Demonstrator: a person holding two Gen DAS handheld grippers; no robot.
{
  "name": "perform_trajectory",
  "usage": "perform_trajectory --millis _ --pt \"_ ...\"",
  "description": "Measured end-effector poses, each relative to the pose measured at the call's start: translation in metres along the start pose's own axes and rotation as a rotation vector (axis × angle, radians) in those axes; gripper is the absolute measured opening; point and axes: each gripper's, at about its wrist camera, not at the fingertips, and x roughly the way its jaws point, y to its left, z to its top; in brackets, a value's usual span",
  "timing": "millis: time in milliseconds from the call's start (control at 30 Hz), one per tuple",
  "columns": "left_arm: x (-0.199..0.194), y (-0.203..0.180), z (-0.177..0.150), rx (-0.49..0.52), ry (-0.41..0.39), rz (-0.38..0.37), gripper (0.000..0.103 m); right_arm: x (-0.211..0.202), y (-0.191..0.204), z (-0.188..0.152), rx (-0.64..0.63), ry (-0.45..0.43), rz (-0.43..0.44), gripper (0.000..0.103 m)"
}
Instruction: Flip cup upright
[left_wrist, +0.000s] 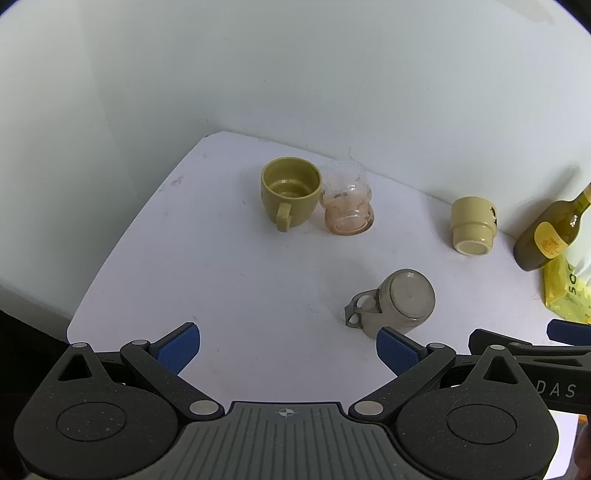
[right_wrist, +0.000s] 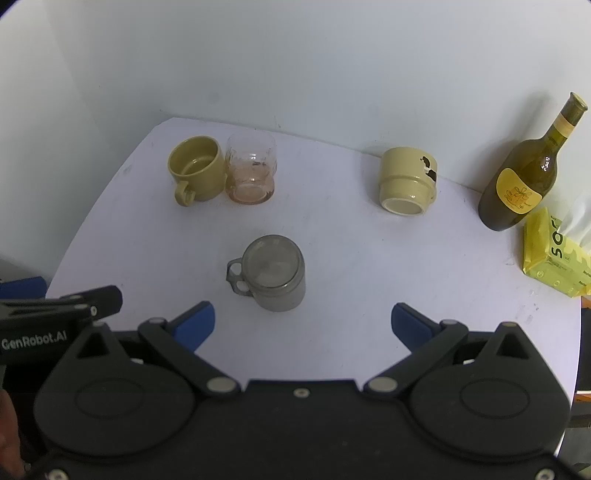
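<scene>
- So far, nothing is gripped: the right tongs (right_wrist: 302, 325) are spread wide with bare surface between the blue pads, and the left tongs (left_wrist: 288, 349) are spread wide too, holding nothing.
- The grey metal cup (right_wrist: 275, 273) sits upside down on the white surface (right_wrist: 332, 240), its flat base facing up and its handle with two holes pointing toward the olive mug's side; it lies just beyond the right tongs, roughly centred in their gap but not yet between the pads.
- In the left wrist view the grey cup (left_wrist: 397, 301) lies just past the right-hand pad of the left tongs, off to the side of their gap.
- Beyond the grey cup, toward the wall, an olive mug (right_wrist: 197, 168) stands upright, touching or almost touching a clear glass (right_wrist: 251, 170), also upright.
- Beyond the grey cup and toward the bottle, a cream cup (right_wrist: 406, 181) also rests base-up.
- Farther out from the grey cup stand a green bottle (right_wrist: 524, 177) and a yellow packet (right_wrist: 554, 254).
- My judgement: the flip is not begun for the grey cup; approaching, gripping, turning over and setting down all remain, and the cream cup may need the same.
</scene>
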Motion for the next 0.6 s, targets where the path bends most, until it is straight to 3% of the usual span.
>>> perform_trajectory --millis 600 --pt "-0.0005 0.0019 -0.0002 0.006 -0.004 0.003 0.103 0.0002 0.0004 -0.0007 -0.003 0.011 0.003 0.103"
